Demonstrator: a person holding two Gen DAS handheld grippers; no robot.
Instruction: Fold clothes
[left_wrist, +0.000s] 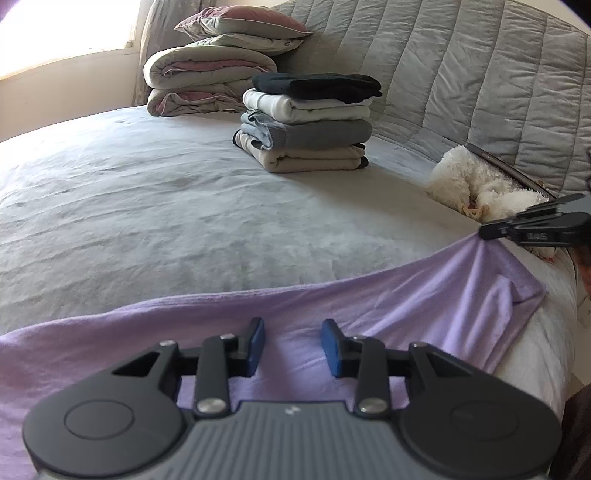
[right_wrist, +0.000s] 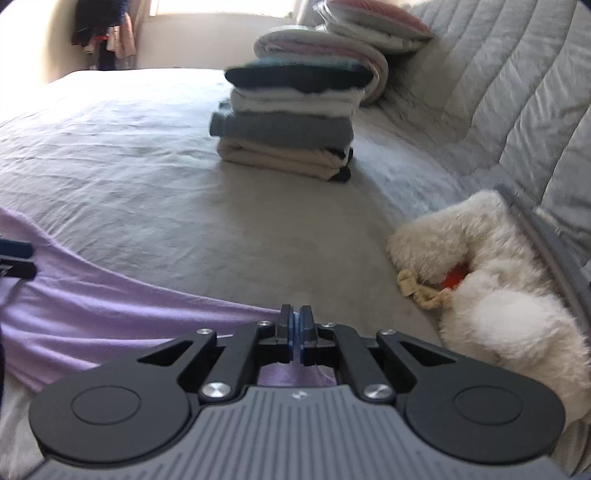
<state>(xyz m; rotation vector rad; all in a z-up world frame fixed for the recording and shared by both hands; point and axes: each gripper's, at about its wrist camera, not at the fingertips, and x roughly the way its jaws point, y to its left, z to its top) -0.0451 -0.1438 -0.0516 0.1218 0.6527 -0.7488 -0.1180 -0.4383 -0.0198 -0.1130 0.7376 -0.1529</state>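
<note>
Right gripper (right_wrist: 296, 325) pinches the lilac garment (left_wrist: 332, 306); left gripper (left_wrist: 293, 343) hovers, fingers apart.
One-corner pull could bunch the cloth or slip free.

Right gripper (right_wrist: 295, 325) clamped on lilac garment (right_wrist: 92, 317) at 6 o'clock; folded stack (right_wrist: 288, 122) at 12, fluffy white toy (right_wrist: 498, 280) at 3.
</note>
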